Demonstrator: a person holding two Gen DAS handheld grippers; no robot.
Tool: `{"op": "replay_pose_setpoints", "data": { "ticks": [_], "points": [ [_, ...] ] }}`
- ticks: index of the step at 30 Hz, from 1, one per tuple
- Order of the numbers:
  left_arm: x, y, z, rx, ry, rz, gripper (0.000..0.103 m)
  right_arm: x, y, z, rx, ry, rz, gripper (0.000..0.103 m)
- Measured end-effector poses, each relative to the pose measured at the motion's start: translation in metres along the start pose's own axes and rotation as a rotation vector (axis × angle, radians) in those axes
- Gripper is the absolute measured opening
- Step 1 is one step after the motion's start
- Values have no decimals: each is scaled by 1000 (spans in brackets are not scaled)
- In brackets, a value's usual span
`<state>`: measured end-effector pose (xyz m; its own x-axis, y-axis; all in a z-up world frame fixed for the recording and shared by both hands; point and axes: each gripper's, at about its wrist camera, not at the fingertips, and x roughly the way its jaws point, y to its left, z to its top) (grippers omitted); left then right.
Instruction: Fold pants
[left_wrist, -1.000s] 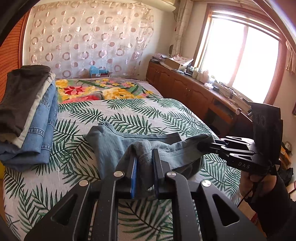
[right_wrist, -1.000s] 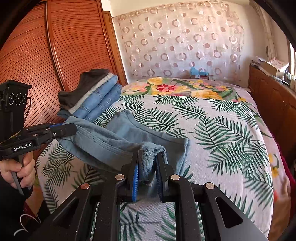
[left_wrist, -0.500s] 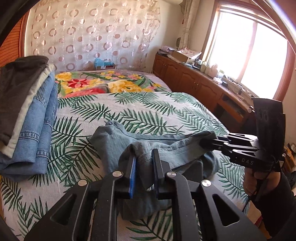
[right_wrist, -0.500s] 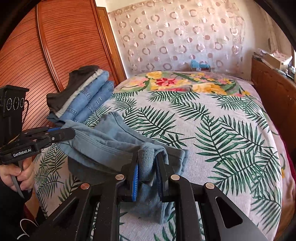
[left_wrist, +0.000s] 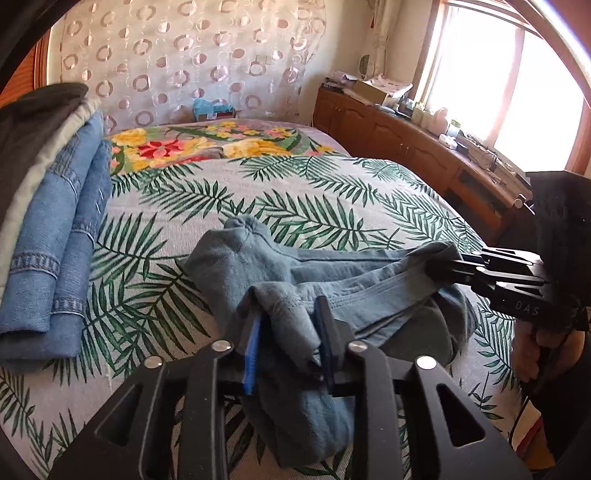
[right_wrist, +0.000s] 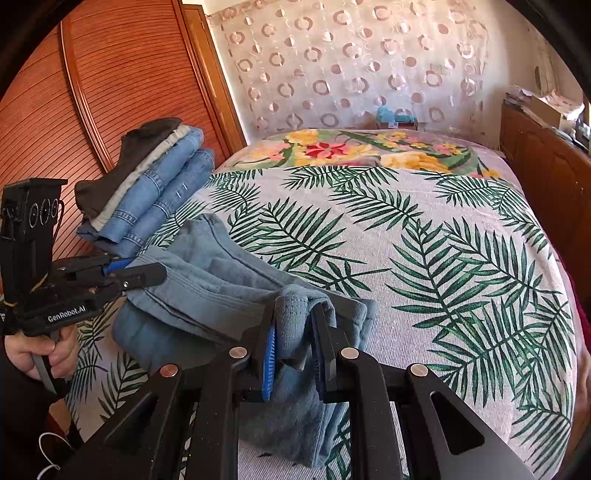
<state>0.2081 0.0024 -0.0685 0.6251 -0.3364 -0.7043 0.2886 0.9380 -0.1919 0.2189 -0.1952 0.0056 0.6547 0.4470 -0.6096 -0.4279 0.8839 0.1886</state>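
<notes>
Both grippers' fingers (left_wrist: 255, 354) apparently pinching grey-blue pants (left_wrist: 266, 266), palm-print bed (left_wrist: 332, 192)

**Where things lie on the bed**

The pants (left_wrist: 295, 280) lie bunched across the near part of the bed (left_wrist: 332, 206), strung between the left gripper (left_wrist: 286, 332) and the right gripper (right_wrist: 293, 332), each with its jaws pinched on a fold of the cloth. A stack of folded clothes (right_wrist: 147, 188) sits on the bed's left edge, beside the wardrobe doors (right_wrist: 110, 92). A blanket (right_wrist: 354, 151) covers the far end, before the curtain (right_wrist: 351, 62). A cabinet (left_wrist: 399, 144) runs along the right side, under the window (left_wrist: 509, 74).
</notes>
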Motion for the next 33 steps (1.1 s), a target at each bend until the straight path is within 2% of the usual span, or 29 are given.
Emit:
{"op": "replay_pose_setpoints", "data": {
  "ticks": [3,9,13,22,33],
  "points": [
    [5,0,-2,6,18,-25,45,3,-1,1,4,4,-1,16],
    [7,-5,-4,32,23,-7,46,3,-2,1,11,0,-5,16],
    [3,-4,-2,20,22,-9,46,-4,-3,3,16,-16,-12,23],
    [-18,-6,-1,29,-29,7,46,-32,-8,-2,-4,-53,-45,25],
    [-33,6,-27,12,0,25,46,-42,-10,-30,-16,17,-45,31]
  ]
}}
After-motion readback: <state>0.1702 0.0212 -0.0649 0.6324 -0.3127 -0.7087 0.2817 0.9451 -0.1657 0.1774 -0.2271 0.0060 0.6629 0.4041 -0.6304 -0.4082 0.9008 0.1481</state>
